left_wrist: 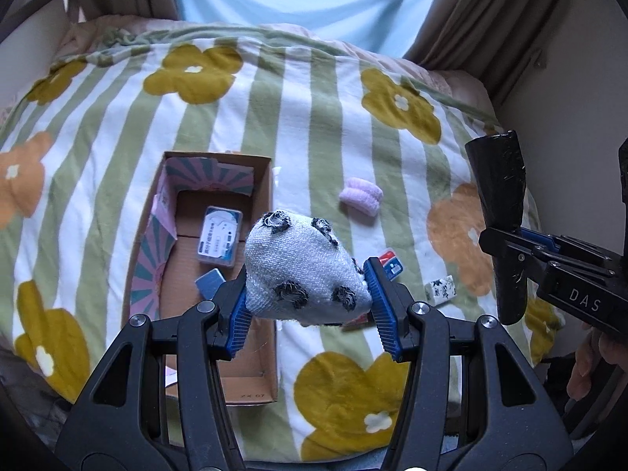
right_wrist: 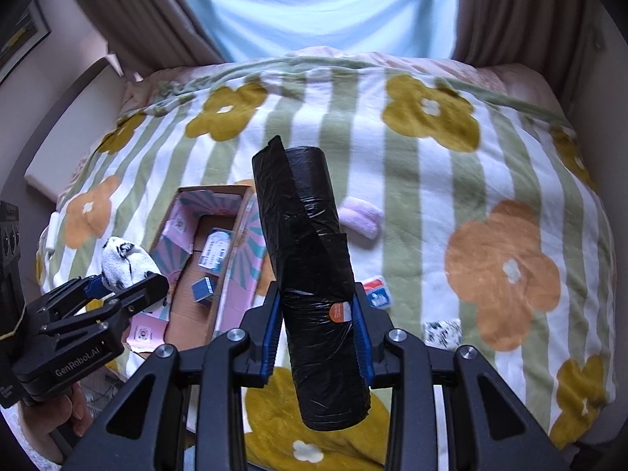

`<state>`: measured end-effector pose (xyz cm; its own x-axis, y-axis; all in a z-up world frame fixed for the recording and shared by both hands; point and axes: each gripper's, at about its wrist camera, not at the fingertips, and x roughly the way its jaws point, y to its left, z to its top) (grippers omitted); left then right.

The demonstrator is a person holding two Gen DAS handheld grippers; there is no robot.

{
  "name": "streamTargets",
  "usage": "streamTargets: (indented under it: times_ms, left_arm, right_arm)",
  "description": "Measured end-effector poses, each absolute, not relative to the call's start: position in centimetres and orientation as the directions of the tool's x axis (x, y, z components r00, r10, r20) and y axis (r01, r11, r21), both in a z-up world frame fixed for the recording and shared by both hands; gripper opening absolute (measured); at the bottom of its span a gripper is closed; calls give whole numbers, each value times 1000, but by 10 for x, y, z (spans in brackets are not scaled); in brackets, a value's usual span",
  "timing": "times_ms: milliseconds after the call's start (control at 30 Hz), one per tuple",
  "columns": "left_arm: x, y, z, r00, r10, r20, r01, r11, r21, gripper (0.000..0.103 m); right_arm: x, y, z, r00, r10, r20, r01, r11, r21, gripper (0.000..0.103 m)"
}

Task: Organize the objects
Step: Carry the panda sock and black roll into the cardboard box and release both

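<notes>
Over the bed: both grippers hang above the flowered blanket [left_wrist: 322, 117], each carrying something.
Left gripper [left_wrist: 308, 302]: its blue fingers [left_wrist: 378, 294] are clenched on a spotted grey sock bundle [left_wrist: 302, 267], held above the right wall of the cardboard box [left_wrist: 157, 235].
Right gripper [right_wrist: 318, 314]: fingers clamped on the lower part of a black bag roll [right_wrist: 310, 267], which stands nearly upright, well right of the box.
Box contents: a white-and-blue packet [left_wrist: 219, 240] and a small blue block [left_wrist: 210, 282] lie on its floor.
Left on the blanket: a pink sock roll [left_wrist: 361, 194], a red-and-blue card [left_wrist: 390, 263], a small patterned tile [left_wrist: 441, 289].
Step in hand, as I judge it: dropping the sock bundle into the box.
Doing it well: shift left until the bundle is over bare cardboard, lower it close to the floor, then loosen the fingers.
Roll: lay it lengthwise afterwards, since its loose flap may catch the box wall.
</notes>
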<state>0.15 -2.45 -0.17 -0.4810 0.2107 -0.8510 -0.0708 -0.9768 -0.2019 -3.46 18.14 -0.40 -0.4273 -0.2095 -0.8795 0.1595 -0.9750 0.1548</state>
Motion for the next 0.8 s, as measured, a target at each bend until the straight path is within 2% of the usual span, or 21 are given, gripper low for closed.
streamTargets:
  times_ms: [367,600,800]
  left_arm:
    - [23,-105,-19,-481,94,-872,183,-961,-205,49]
    - [27,-126,-64,-403,79,-912,274,-940,-202,49]
    - [20,-122,-114,-314,113,-943,304,-929,-212,49]
  right_arm:
    - [-84,82,-14,-305,-362,-881,394,-890,229,30]
    - [-118,25,-57,-166,-407,-898,428,-850,306,30]
    - [-146,-10,-110,-66,-382,-922,413,-852,323,30]
